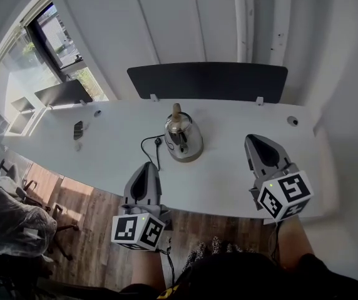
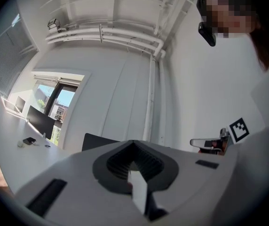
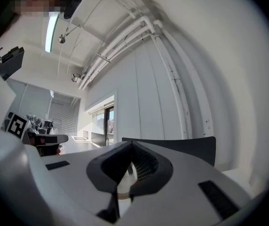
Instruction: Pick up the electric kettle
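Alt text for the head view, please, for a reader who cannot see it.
A steel electric kettle stands on a white desk, its black cord trailing left. Nearer the camera, the left hand-held gripper and right hand-held gripper, both shut and empty, flank the kettle without touching it.

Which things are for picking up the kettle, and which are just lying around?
For the job:
- electric kettle
- left tongs, shut and empty
- right tongs, shut and empty

Just lying about:
- small dark object on the left part of the table
- black cord beside the kettle
- dark panel behind the table
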